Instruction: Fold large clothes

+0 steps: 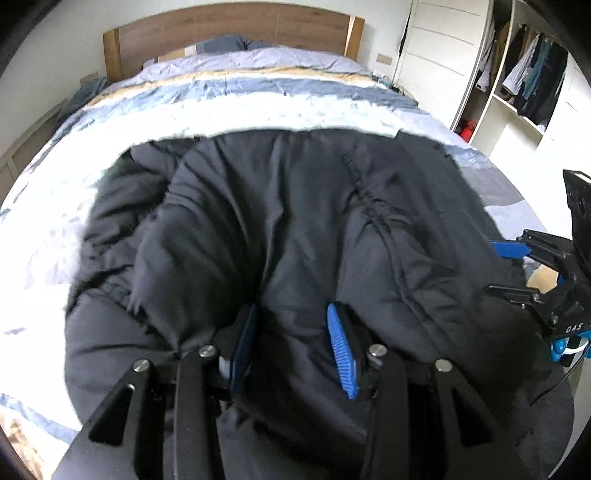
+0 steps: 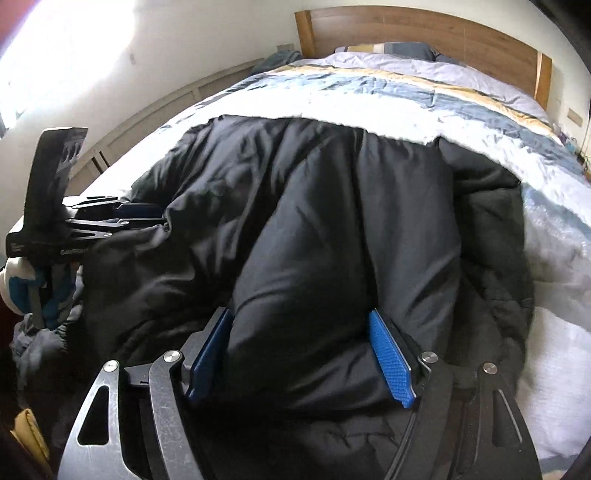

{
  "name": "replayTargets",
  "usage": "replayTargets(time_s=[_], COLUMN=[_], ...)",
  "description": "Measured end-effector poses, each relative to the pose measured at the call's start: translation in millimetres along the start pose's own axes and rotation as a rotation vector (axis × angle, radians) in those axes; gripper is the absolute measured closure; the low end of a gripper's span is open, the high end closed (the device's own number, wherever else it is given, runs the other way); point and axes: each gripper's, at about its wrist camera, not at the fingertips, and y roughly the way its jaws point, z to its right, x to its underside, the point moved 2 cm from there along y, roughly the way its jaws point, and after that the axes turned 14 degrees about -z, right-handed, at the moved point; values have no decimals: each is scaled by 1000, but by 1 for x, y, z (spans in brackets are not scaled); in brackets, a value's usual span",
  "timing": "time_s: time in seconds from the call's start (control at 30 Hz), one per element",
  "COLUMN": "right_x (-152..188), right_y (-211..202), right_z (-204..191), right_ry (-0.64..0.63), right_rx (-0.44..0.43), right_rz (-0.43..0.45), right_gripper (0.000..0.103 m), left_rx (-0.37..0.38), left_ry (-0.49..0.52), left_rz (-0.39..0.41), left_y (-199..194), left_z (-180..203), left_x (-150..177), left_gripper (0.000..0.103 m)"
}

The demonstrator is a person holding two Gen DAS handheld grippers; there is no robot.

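Lying bunched on the near half of the bed (image 1: pixel 44 206), the black padded jacket (image 1: pixel 295 221) showed soft, puffy quilting, deep creases and a puckered seam running from 12 toward 4 o'clock in the left wrist view. The left gripper (image 1: pixel 291 347) had its blue ribbed pads spread, with a thick roll of jacket fabric swelling between them; whether they pinched it firmly could not be told. The right gripper (image 2: pixel 301 354) stood likewise, its textured blue pads apart around a fat, smooth bulge of the jacket (image 2: pixel 332 229), and its hold was just as uncertain.

Beyond the garment's far edge at 12 o'clock stretched a crumpled quilt striped white, grey-blue and tan, reaching a curved wooden headboard (image 1: pixel 232 33). At 3 o'clock in the left view the bed's edge gave way to an open wardrobe (image 1: pixel 524 85) of hanging clothes.

Both lower hems of the jacket were hidden beneath the gripper bodies, and the frame edges were blurred.
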Motion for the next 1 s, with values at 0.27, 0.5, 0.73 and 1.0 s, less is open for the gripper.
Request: replayTargets(time_s=[0.27, 0.5, 0.73, 1.0], right_x=[-6, -10, 10, 8], right_y=[-47, -21, 31, 23], right_z=[-25, -34, -16, -19], right_ry=[-58, -87, -81, -50], right_rx=[0, -33, -37, -1], right_rz=[88, 51, 11, -10], right_gripper=[28, 26, 25, 25], left_rx=[21, 19, 22, -22], left_ry=[40, 60, 42, 37], left_rz=[99, 40, 32, 41], left_y=[-51, -12, 24, 13], left_z=[24, 34, 29, 36], left_x=[4, 11, 17, 19], left_gripper=[63, 62, 59, 59])
